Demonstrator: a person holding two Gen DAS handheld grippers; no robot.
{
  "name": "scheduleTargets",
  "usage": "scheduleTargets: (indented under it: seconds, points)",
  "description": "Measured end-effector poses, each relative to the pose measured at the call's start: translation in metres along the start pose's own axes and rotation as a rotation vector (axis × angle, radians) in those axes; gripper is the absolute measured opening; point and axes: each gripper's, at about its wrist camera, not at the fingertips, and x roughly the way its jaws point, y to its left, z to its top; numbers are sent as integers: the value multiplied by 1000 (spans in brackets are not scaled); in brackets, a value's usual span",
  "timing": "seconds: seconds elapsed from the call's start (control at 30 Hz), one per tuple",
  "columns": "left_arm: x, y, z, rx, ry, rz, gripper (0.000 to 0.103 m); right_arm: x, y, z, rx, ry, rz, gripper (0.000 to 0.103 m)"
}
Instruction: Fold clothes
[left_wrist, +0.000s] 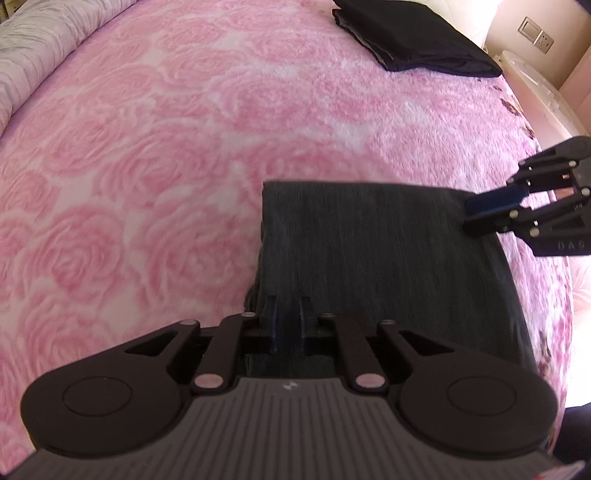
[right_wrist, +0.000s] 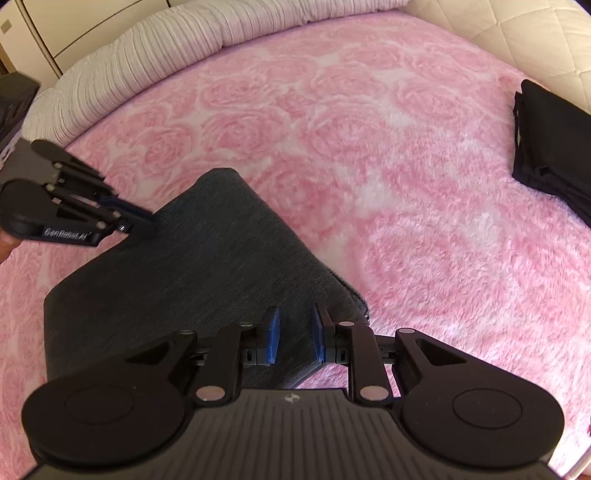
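Dark grey garment (left_wrist: 388, 251), folded to a flat rectangle, lies on the bed's pink blanket (left_wrist: 166, 155) close to the near edge of the bed. Fabric is a fine-ribbed knit, matte, with crisp straight edges on the far side and a slightly bunched layered edge at one near corner.

Left gripper (left_wrist: 289, 314): fingers drawn close together, pinching a fold of the grey garment at its near left corner. In the right wrist view the same gripper (right_wrist: 147, 221) shows its tips pressed onto the garment's edge.

Right gripper (right_wrist: 294, 332): blue pads (right_wrist: 272, 334) stand a narrow gap apart with grey fabric between them, at the garment's other near corner; whether the pads press on the fabric I cannot tell. From the left wrist view this gripper (left_wrist: 476, 212) sits at the garment's far right corner.

Blanket is plush, deep pile, embossed rose pattern in pink and white. Wide open stretch of blanket beyond the garment toward the far side of the bed.

A black folded garment (left_wrist: 413, 37) sits well apart, near the far corner by the quilted headboard (right_wrist: 517, 33). A pale ribbed quilt (right_wrist: 177, 48) is rolled along the far edge.
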Motion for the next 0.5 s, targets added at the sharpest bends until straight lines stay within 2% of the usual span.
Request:
scheduleTargets:
  seconds: [0.3, 0.37, 0.5]
  points:
    - [-16, -16, -18, -8, 18, 13, 10, -4, 11, -3, -8, 36, 10, 28]
    - [-18, -19, -23, -8, 22, 18, 12, -6, 13, -5, -11, 36, 13, 28]
    - [-19, -29, -43, 22, 50, 47, 14, -14, 21, -9, -20, 30, 37, 28]
